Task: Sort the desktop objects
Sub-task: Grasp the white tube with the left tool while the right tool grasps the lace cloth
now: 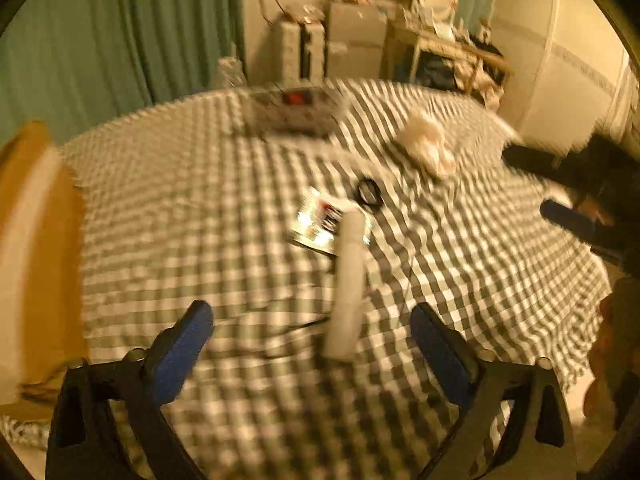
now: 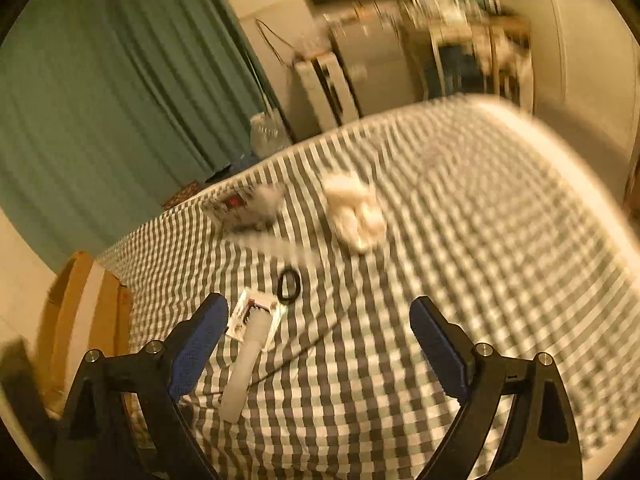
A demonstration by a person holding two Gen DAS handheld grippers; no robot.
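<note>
A grey-and-white checked cloth is covering the table, with a white tube and a black ring lying on it. Blue pads are lining black fingers, and a green curtain is hanging behind a brown cardboard box.

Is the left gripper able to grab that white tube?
Probably yes. The white tube lies on the checked cloth right ahead of the left gripper, its jaws open and nothing in between.

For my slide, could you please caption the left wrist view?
Open left tongs above a white tube lying on a checked cloth, near a card and black ring.
</note>
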